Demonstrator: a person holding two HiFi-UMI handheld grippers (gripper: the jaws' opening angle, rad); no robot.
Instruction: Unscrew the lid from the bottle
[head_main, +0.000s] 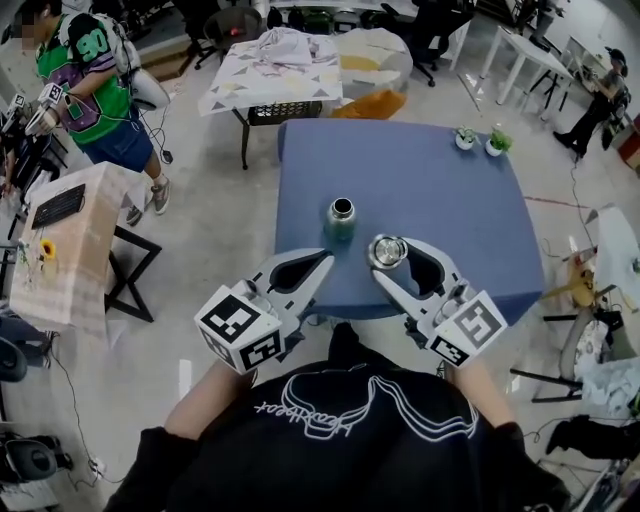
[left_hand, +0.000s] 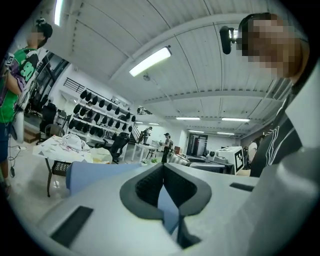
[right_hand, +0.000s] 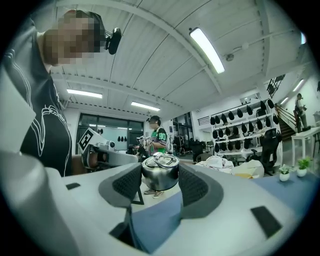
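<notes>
A dark green metal bottle (head_main: 341, 219) stands upright near the middle of the blue table (head_main: 440, 200), its mouth uncovered. The round metal lid (head_main: 387, 251) with its wire handle is off the bottle, and my right gripper (head_main: 389, 256) is shut on it just right of and nearer than the bottle. In the right gripper view the lid (right_hand: 160, 172) sits between the dark pads (right_hand: 125, 184), above the table's edge. My left gripper (head_main: 322, 258) is shut with nothing in it, just this side of the bottle. In the left gripper view the left gripper (left_hand: 163, 169) has its pads pressed together.
Two small potted plants (head_main: 480, 140) stand at the table's far right edge. A person in a green jersey (head_main: 90, 80) stands at the far left beside a side table with a keyboard (head_main: 58, 206). Another table with cloths (head_main: 275, 65) stands beyond.
</notes>
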